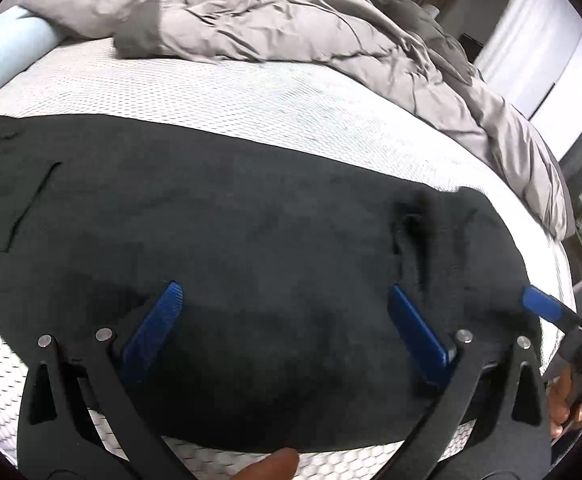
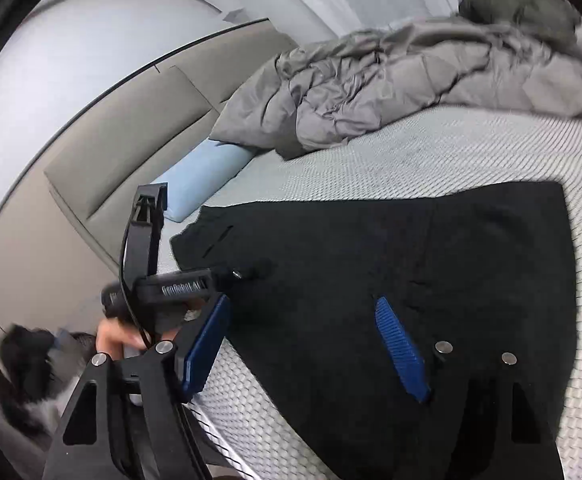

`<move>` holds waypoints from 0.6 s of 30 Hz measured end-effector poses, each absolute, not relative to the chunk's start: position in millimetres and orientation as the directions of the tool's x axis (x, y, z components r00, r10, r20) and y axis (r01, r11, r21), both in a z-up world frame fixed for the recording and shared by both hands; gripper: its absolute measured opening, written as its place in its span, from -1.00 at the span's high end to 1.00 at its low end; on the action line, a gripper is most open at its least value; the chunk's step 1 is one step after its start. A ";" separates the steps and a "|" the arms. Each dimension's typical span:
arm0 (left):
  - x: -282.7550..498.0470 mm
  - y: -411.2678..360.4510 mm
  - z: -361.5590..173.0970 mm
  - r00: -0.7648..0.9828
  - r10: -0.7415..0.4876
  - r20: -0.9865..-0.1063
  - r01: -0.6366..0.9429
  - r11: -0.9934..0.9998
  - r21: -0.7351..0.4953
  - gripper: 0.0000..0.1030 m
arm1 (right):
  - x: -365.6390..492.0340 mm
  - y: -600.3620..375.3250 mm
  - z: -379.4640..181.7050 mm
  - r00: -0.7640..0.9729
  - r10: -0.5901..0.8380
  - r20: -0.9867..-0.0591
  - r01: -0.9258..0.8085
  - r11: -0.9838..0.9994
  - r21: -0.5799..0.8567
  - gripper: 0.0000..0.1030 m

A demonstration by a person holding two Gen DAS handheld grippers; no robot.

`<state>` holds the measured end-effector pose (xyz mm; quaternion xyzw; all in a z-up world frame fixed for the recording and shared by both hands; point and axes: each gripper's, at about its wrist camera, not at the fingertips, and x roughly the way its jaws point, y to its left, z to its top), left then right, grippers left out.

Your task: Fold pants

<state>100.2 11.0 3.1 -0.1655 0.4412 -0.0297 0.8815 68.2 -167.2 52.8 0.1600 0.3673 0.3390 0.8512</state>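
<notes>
Black pants (image 1: 251, 220) lie flat in a folded slab on the white mattress (image 1: 251, 96), with a slit pocket at their left end. My left gripper (image 1: 283, 288) hovers over the near half of the cloth, its blue fingers (image 1: 159, 328) spread wide with nothing pinched. In the right wrist view the pants (image 2: 411, 248) stretch across the bed. My right gripper (image 2: 302, 301) stands open over their near left edge, and its pads grip no fabric. One of its blue fingers (image 1: 541, 304) shows at the right edge of the left wrist view.
A crumpled grey duvet (image 1: 291, 20) (image 2: 411, 72) is heaped at the far side of the bed. A light blue pillow (image 2: 203, 180) lies against the beige headboard (image 2: 111, 140). A hand (image 2: 111, 336) holds the left gripper's black body (image 2: 179, 288) off the mattress edge.
</notes>
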 end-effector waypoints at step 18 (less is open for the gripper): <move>88.8 -94.9 -15.0 0.447 -0.290 -0.846 0.323 0.934 -0.150 -0.62 | 60.1 -227.5 -10.6 0.549 0.200 -0.812 -0.180 0.977 0.119 -0.52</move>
